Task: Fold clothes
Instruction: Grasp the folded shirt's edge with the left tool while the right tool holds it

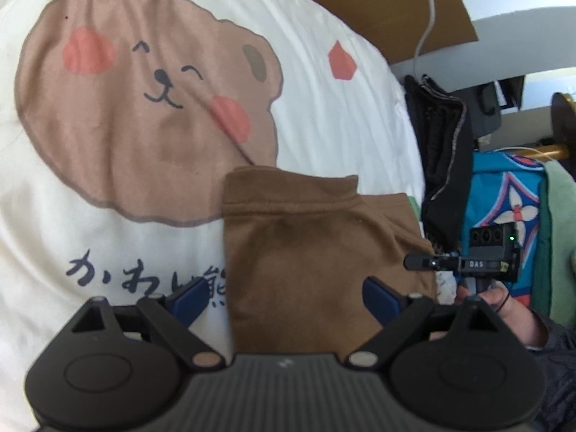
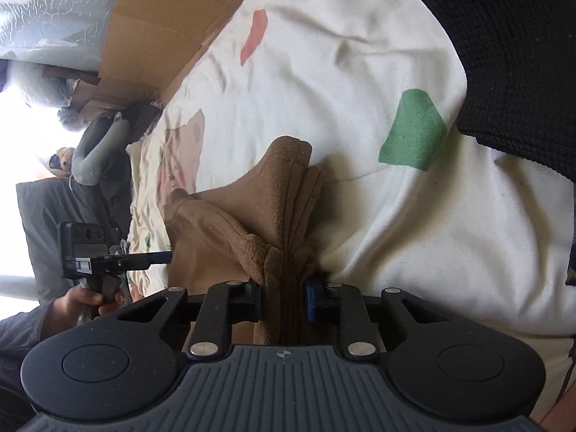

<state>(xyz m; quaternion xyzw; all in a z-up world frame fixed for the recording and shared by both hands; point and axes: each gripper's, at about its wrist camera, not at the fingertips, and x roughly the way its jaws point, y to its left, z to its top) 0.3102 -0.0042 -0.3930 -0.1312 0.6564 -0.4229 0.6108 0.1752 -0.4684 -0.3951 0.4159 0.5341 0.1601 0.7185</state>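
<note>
The brown garment (image 1: 306, 252) lies on a cream bedcover (image 1: 342, 115) printed with a bear face (image 1: 144, 108), and it is already down to a compact rectangle — several layers show stacked at its edge in the right wrist view, so most of the folding looks done. A hem seam runs across its upper part, and one flap near the top sits slightly out of line with the rest.

The right gripper (image 2: 284, 298) has its jaws drawn in tight on a bunched thickness of the brown cloth, pinching the stacked edge and lifting it a little off the bedcover (the folds fan upward from the pinch). In the left wrist view the same gripper (image 1: 417, 262) shows from the side at the garment's right edge, held by a hand (image 1: 504, 306).

The left gripper (image 1: 284, 297) hovers over the near end of the garment with its blue pads spread wide on either side of the cloth — it holds nothing.

What remains, as I judge it, is one last fold or a squaring-up: laying the pinched edge over, releasing it, and flattening the loose flap. A dark knitted garment (image 2: 504, 54) lies near the brown one on the bedcover and may be waiting its turn, though that is only a guess. Cardboard (image 2: 151, 36) stands at the far side.
</note>
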